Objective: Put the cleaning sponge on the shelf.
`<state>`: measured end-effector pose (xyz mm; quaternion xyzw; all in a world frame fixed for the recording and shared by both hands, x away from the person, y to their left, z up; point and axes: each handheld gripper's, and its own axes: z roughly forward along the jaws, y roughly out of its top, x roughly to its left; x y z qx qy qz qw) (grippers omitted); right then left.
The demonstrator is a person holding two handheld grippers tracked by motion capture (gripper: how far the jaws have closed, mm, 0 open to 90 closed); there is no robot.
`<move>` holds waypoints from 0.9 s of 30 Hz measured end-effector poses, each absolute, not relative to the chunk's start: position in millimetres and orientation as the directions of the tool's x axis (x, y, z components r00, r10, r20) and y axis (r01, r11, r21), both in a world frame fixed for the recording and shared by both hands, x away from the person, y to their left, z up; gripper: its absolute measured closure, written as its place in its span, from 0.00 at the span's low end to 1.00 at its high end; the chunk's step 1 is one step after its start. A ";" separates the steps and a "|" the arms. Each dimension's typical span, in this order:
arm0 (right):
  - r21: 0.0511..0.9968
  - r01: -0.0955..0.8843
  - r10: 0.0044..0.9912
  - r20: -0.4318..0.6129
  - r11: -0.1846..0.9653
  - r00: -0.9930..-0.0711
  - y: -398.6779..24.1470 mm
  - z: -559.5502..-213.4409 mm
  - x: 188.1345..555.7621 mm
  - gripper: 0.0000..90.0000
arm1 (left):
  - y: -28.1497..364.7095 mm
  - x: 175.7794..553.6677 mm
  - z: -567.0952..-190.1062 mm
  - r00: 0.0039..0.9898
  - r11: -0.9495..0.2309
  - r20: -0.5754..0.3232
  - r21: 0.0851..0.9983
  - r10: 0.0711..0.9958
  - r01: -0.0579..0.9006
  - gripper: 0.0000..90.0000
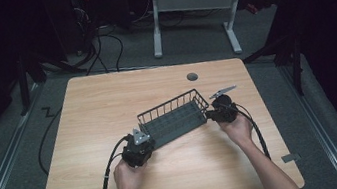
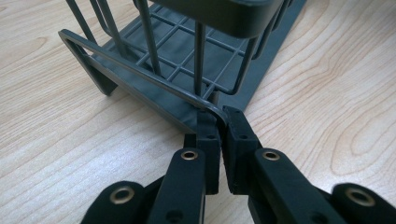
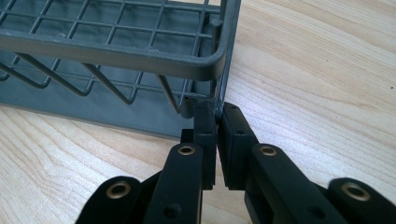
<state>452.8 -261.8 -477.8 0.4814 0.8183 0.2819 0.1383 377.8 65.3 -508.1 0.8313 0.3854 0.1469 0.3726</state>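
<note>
A dark grey wire basket [image 1: 175, 118] lies slantwise on the light wooden table [image 1: 107, 103], a hand at each end. My left gripper [image 1: 144, 139] is shut on the basket's near left corner. In the left gripper view the two black jaws pinch the flat rim of the wire basket [image 2: 154, 79] at its bent corner, where my left gripper [image 2: 220, 116] meets it. My right gripper [image 1: 210, 115] is shut on the basket's right end. In the right gripper view my right gripper [image 3: 217, 112] clamps a thin upright wire at the corner of the wire basket [image 3: 116, 51].
A round grey cable port [image 1: 192, 77] sits in the table near its far edge. Cables trail from both grippers toward the near edge. A white-legged desk [image 1: 195, 14] stands beyond the table on the grey floor.
</note>
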 end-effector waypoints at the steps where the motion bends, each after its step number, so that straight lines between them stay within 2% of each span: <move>1: 0.595 0.709 0.866 0.044 0.378 -0.498 -261.8 -477.8 452.5 0.96 | 65.4 377.9 -508.1 0.660 -0.425 -0.043 0.733 0.750 0.531 0.96; 7: 0.597 0.708 0.867 0.042 0.377 -0.497 -261.8 -478.1 452.2 0.95 | 66.0 378.1 -507.8 0.659 -0.423 -0.048 0.731 0.751 0.535 0.95; 9: 0.590 0.714 0.868 0.046 0.376 -0.495 -262.5 -478.0 451.8 0.90 | 66.7 378.5 -507.3 0.654 -0.415 -0.055 0.732 0.754 0.540 0.92; 11: 0.591 0.717 0.870 0.052 0.370 -0.491 -264.0 -477.0 451.9 0.82 | 67.8 378.2 -506.2 0.652 -0.412 -0.062 0.729 0.756 0.547 0.85; 13: 0.600 0.718 0.872 0.070 0.352 -0.485 -266.7 -474.9 451.5 0.74 | 69.4 377.7 -504.8 0.641 -0.409 -0.059 0.725 0.765 0.555 0.75; 15: 0.609 0.713 0.875 0.060 0.349 -0.480 -267.4 -472.8 450.4 0.68 | 71.6 377.0 -503.2 0.631 -0.403 -0.052 0.728 0.774 0.555 0.62; 17: 0.611 0.710 0.876 0.056 0.350 -0.479 -267.4 -471.3 448.9 0.64 | 74.5 375.5 -501.6 0.625 -0.397 -0.048 0.734 0.779 0.551 0.55; 20: 0.613 0.707 0.877 0.046 0.353 -0.478 -268.8 -469.8 446.6 0.60 | 79.4 372.9 -502.6 0.621 -0.384 -0.058 0.740 0.781 0.552 0.49; 27: 0.649 0.680 0.887 0.020 0.340 -0.462 -274.1 -469.4 435.4 0.52 | 99.1 370.5 -513.8 0.577 -0.350 -0.058 0.744 0.815 0.569 0.44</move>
